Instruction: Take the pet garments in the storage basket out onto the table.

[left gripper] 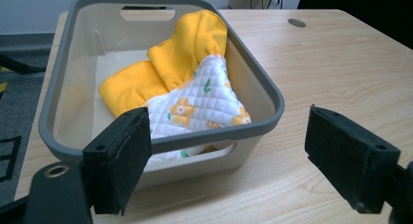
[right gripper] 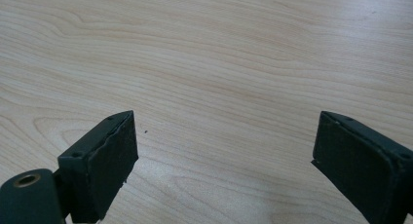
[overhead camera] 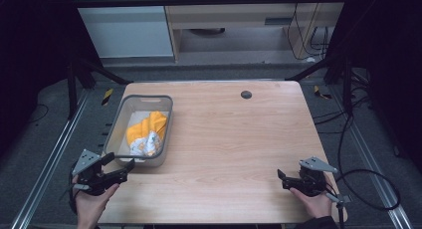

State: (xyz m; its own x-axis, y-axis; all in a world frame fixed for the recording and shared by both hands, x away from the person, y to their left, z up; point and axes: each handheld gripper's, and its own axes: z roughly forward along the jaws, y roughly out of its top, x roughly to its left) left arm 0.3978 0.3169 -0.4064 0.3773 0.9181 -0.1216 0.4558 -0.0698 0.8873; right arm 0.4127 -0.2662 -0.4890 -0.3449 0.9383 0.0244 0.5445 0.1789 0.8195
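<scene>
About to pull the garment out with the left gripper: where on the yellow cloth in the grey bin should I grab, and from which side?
Probably best from above: take the yellow cloth at its raised yellow fold, which heaps up against the far right wall of the grey bin, higher than the quilted white part. The left gripper, jaws open, sits low outside the near wall, so lift over the rim first.
</scene>
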